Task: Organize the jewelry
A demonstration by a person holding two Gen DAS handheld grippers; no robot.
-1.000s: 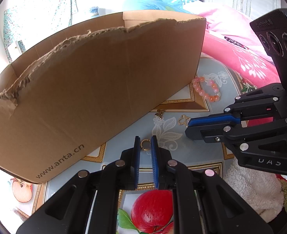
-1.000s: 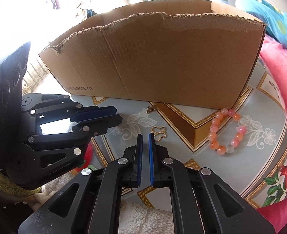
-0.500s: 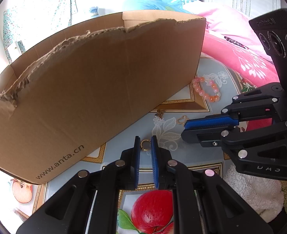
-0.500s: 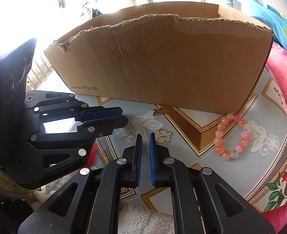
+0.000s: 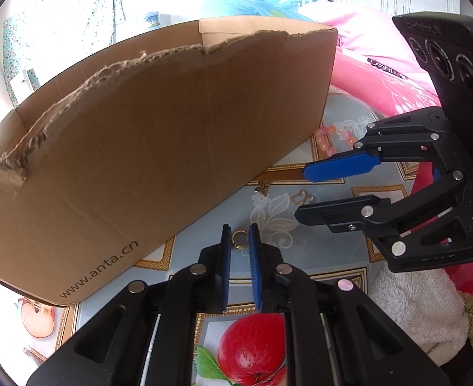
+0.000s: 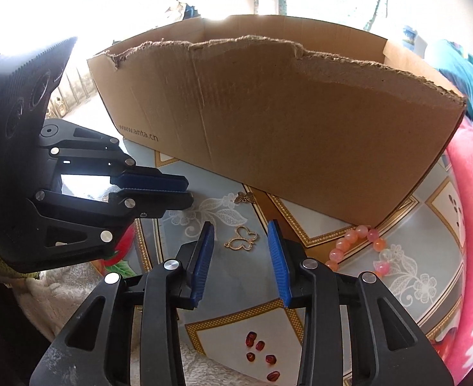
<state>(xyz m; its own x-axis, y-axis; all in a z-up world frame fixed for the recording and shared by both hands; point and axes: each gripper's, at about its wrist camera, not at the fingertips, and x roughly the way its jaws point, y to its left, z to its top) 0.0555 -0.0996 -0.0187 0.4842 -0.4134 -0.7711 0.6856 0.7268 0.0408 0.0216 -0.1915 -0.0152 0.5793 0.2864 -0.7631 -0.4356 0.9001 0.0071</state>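
Right gripper point(image 6: 241, 241) opened, fingers now flanking butterfly charm point(image 6: 242, 238).

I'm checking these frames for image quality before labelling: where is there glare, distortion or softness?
Left wrist view: background above the cardboard box blows out white; fisheye bends the box's torn edge; the small gold ring stays sharp. Right wrist view: the top left corner is overexposed, the butterfly charm and bead bracelet read clearly, edges curve strongly.
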